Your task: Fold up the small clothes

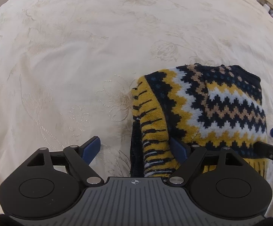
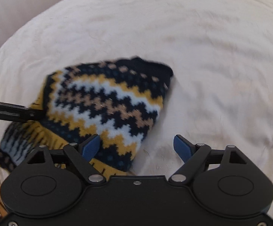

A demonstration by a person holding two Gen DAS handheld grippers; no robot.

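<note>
Hovering both spread-fingered tools, left gripper (image 1: 135, 146) and right gripper (image 2: 137, 146), over the navy-mustard zigzag knitted sweater (image 2: 106, 101), risking snagging loose yarn.

No legible text, brand, label or number anywhere in either view. Sole sign: small white crosshair mark (image 1: 135, 182) printed at the top centre of the ribbed grey housing (image 1: 136, 203) of the left gripper (image 1: 136, 146). Nothing readable on the bedspread (image 1: 80, 56).
</note>
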